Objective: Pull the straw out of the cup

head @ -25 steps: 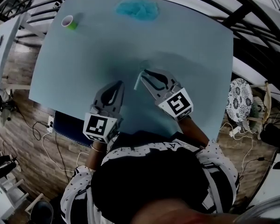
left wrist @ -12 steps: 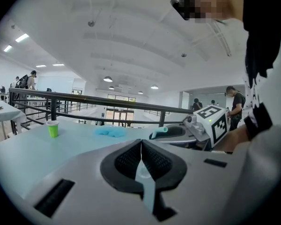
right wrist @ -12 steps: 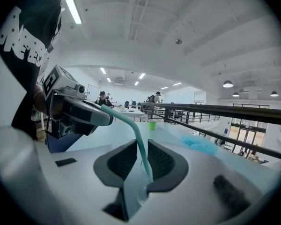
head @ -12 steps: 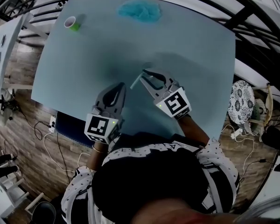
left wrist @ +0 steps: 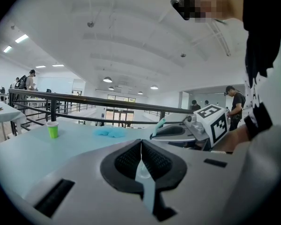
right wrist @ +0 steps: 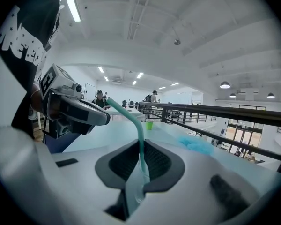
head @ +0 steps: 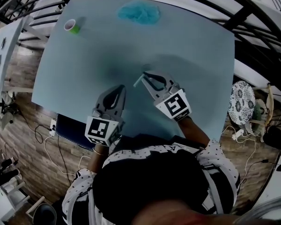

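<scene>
Near the near edge of the desk (head: 192, 46), right gripper (head: 144, 75) was clamped on the straw (head: 137, 81), well clear of the cup (head: 70, 24) at the far left corner, so the pull looked done; left gripper (head: 122, 87) sat closed and empty alongside.

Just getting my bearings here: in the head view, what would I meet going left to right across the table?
The green cup → left gripper → straw → right gripper, shut on that straw.
</scene>
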`<state>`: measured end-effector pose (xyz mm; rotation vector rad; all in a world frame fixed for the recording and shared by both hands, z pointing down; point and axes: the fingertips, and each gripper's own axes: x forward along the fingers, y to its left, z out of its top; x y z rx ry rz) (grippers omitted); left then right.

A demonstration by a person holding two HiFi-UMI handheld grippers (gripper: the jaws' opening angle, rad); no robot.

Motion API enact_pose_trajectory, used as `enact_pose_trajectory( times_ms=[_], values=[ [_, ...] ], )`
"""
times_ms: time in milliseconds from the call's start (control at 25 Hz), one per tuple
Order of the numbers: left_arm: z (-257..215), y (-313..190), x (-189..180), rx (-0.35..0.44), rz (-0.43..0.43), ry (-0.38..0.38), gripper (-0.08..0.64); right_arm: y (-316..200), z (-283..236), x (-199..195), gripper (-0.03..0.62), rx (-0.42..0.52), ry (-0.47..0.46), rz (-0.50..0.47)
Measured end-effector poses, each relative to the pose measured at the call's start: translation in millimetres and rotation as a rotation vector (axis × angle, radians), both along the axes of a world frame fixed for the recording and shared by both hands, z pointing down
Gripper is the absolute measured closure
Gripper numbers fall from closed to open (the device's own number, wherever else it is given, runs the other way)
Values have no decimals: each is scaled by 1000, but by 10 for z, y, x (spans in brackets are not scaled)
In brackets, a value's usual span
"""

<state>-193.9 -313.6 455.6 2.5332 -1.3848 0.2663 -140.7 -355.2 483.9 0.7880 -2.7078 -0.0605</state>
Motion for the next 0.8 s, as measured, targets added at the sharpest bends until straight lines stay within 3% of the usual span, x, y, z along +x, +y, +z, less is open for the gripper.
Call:
enact_pose_trajectory(
  times_ms=[800],
  values=[
    [-98,31,128,25,12,-15,547,-11,-347,200,548,77,-57,54]
  ],
)
